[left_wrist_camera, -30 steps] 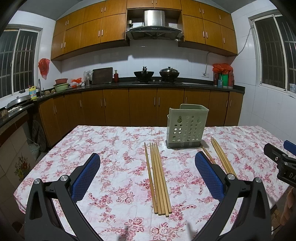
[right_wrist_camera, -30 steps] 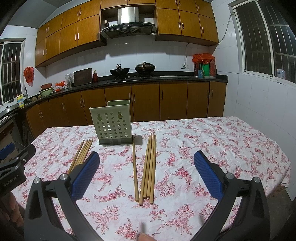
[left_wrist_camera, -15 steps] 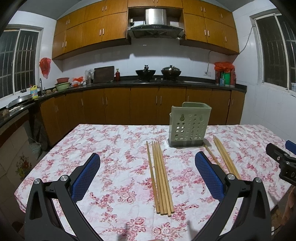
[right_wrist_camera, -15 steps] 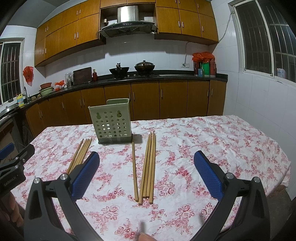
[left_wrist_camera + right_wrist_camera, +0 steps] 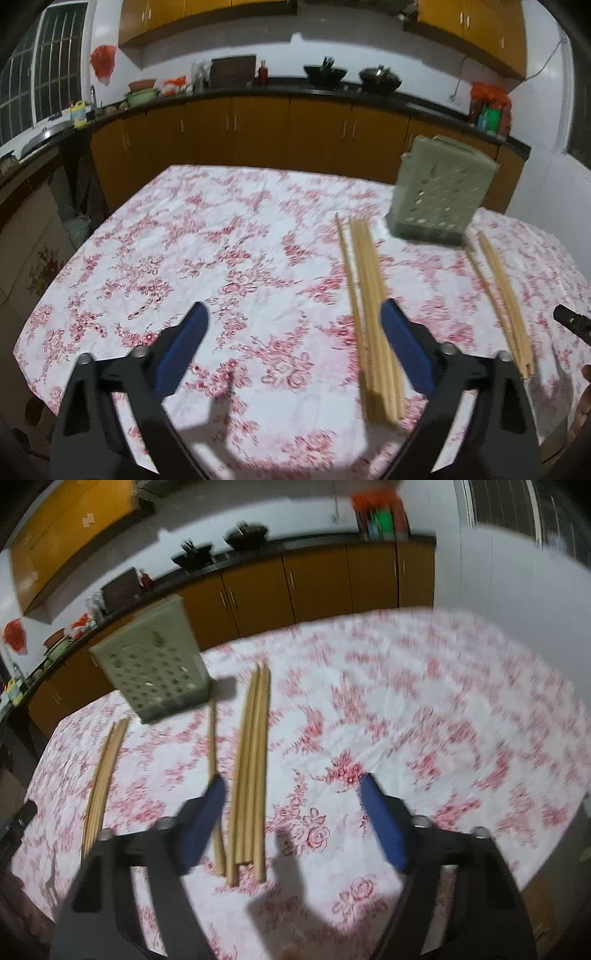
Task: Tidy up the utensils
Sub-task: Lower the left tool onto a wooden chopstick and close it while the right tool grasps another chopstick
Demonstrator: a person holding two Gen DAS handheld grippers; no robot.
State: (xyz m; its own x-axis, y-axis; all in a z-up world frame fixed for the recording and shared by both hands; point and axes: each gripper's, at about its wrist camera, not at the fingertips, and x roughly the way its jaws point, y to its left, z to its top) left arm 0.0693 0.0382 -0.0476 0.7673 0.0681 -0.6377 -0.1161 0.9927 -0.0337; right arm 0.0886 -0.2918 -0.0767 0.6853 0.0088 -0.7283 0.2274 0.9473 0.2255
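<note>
Chopsticks (image 5: 373, 317) lie in a bundle on the flowered tablecloth (image 5: 192, 258) in the left wrist view, in front of the pale green perforated holder (image 5: 441, 195); a second bundle (image 5: 506, 302) lies to its right. The left gripper (image 5: 295, 347) hangs over the cloth, its jaws parted and just been closing, with bare cloth between them and the first bundle partly inside its right finger.

In the right wrist view — blurred — the right gripper (image 5: 293, 823) has half-open jaws that have just been closing; nothing is gripped, though a bundle (image 5: 251, 775) lies between the fingers on the cloth. One single stick (image 5: 213, 746) runs under the left finger.
</note>
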